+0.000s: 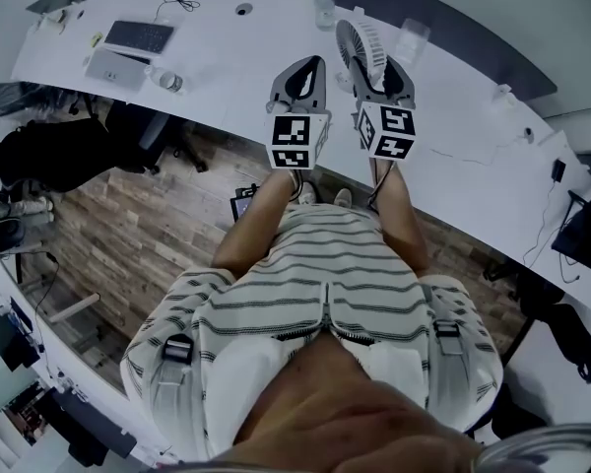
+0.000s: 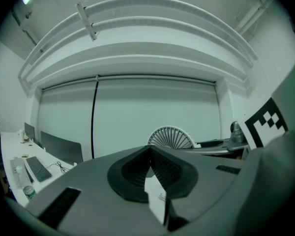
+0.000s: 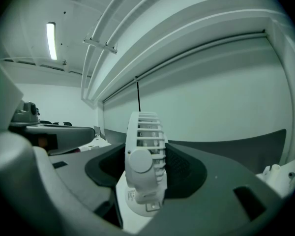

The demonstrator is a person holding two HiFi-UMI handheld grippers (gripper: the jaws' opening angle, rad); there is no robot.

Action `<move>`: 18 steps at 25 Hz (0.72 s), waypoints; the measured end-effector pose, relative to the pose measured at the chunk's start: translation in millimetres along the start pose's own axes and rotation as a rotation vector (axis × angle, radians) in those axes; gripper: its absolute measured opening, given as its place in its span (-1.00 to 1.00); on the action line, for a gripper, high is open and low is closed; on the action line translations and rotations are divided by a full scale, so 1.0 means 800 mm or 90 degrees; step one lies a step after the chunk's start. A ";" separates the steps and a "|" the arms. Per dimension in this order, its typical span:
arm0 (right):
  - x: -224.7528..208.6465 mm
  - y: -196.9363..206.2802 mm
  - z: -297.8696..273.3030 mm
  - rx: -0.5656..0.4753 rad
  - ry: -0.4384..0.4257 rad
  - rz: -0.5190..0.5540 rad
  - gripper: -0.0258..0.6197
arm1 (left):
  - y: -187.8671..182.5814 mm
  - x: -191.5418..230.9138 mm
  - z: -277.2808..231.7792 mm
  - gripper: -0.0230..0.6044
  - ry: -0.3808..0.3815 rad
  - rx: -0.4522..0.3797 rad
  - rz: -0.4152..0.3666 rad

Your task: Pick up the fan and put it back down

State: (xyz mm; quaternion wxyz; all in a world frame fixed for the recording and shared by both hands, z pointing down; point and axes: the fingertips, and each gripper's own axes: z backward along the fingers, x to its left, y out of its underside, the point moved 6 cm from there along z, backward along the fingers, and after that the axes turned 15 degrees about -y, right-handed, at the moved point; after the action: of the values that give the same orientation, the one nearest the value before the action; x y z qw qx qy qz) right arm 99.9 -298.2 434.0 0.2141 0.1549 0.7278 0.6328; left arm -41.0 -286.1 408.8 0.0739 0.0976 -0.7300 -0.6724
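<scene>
Right gripper (image 1: 388, 64) clamped on the fan (image 1: 361, 47), left gripper (image 1: 313, 62) closed on nothing, both over the white desk (image 1: 453, 136).

In the right gripper view, the right gripper's (image 3: 147, 156) jaws press on either side of the white slatted fan (image 3: 145, 132), which stands upright at the middle of the desk; whether its round base touches the desk cannot be told. In the left gripper view, the left gripper's (image 2: 150, 150) jaws meet at their tips, with the fan's grille (image 2: 170, 136) showing beyond them. A bottle (image 1: 324, 8) stands at the desk's far edge, and a keyboard (image 1: 138, 35) lies toward the desk's left end.
</scene>
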 end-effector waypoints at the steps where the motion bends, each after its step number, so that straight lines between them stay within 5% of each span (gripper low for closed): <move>1: -0.003 0.003 -0.004 0.002 -0.002 0.001 -0.22 | 0.001 0.001 -0.001 -0.90 -0.003 0.002 -0.004; 7: -0.017 0.030 -0.024 0.026 -0.018 0.003 -0.22 | 0.005 0.005 -0.001 -0.90 0.001 0.014 -0.011; 18: -0.059 0.108 -0.079 0.108 -0.138 0.059 -0.22 | 0.015 0.014 0.003 -0.90 -0.017 0.028 -0.018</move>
State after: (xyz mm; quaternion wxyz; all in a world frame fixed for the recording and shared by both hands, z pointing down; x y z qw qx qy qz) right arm 104.5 -362.9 531.7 0.2483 0.2734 0.7433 0.5577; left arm -53.3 -285.5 420.4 0.0526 0.1009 -0.7440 -0.6584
